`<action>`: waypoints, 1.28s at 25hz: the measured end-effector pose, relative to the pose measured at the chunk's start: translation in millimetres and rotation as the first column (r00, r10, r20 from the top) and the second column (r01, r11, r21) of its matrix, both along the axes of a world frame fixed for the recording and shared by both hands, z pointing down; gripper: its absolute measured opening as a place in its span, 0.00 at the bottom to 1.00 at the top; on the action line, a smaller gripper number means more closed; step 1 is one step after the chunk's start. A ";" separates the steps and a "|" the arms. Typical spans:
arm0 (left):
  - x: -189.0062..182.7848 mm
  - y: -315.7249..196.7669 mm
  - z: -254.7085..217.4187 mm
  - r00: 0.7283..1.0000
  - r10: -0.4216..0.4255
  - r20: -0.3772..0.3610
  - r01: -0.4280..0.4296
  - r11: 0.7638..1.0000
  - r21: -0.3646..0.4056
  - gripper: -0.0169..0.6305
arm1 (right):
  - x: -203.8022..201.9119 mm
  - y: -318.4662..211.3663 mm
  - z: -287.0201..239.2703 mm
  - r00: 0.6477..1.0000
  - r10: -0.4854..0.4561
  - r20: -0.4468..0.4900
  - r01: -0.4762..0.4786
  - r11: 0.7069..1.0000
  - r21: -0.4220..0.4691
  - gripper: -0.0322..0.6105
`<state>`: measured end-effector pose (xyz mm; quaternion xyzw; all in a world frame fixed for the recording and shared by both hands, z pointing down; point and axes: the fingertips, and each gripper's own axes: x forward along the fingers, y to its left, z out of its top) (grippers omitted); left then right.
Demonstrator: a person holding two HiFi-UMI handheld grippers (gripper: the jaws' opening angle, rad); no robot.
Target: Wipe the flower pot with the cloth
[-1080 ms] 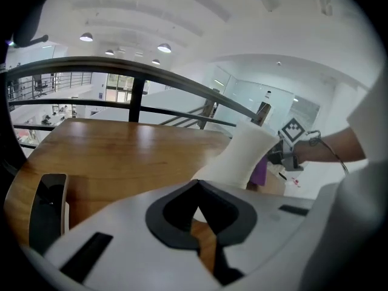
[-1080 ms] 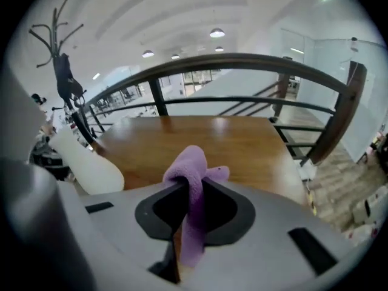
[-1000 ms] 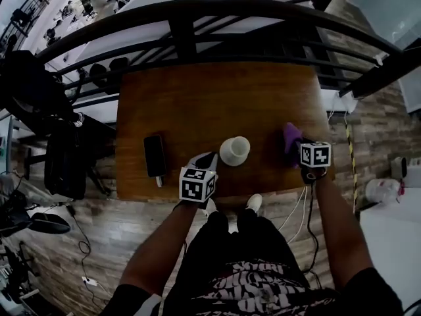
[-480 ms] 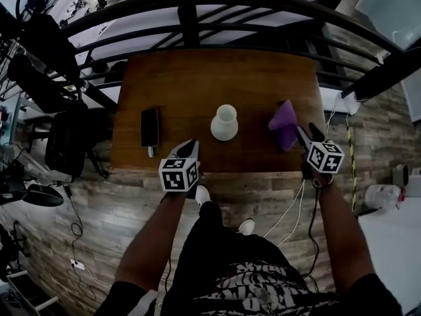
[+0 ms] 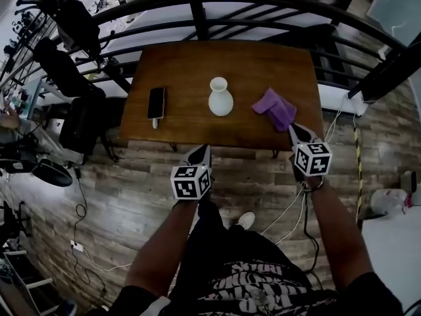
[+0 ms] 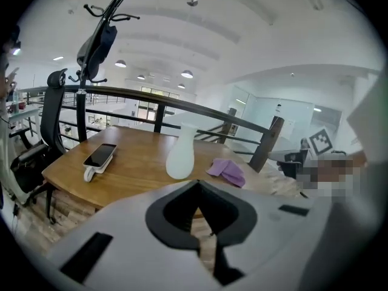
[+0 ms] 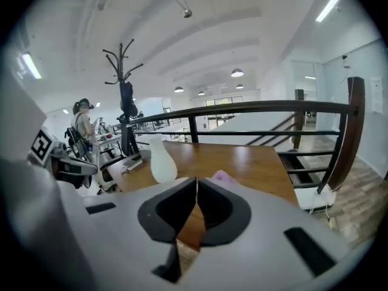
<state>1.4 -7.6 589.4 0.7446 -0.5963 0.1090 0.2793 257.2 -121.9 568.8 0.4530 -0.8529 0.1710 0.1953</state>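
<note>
In the head view, we see the white flower pot (image 5: 220,98) upright at the middle of the desk (image 5: 191,71) and the purple cloth (image 5: 277,108) lying apart to its right. The left tool (image 5: 202,151) is held short of the near edge and the right tool (image 5: 294,130) at the near right corner. In the left gripper view, we read the left tool's jaws together and empty. In the right gripper view, we read the right tool's jaws, just closed, meeting on nothing, with the cloth beyond them.

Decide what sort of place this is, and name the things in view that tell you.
Probably an open-plan office on an upper level: a wooden table stands by a black railing, an office chair sits beside it, and a coat stand is nearby.
</note>
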 end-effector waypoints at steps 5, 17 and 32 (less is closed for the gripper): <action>25.0 25.8 -40.8 0.999 0.048 0.005 -0.049 0.994 0.095 0.03 | -17.9 87.7 -32.3 0.997 -0.008 0.081 -0.001 0.995 0.100 0.05; 13.8 72.8 -47.6 0.994 0.110 -0.005 -0.108 0.986 0.130 0.03 | -66.9 190.7 -22.3 0.986 0.068 0.150 -0.081 0.993 0.081 0.05; -3.5 85.6 -51.9 0.987 0.158 -0.033 -0.152 0.978 0.140 0.03 | -97.9 192.2 -52.2 0.995 0.071 0.071 -0.081 0.986 0.146 0.05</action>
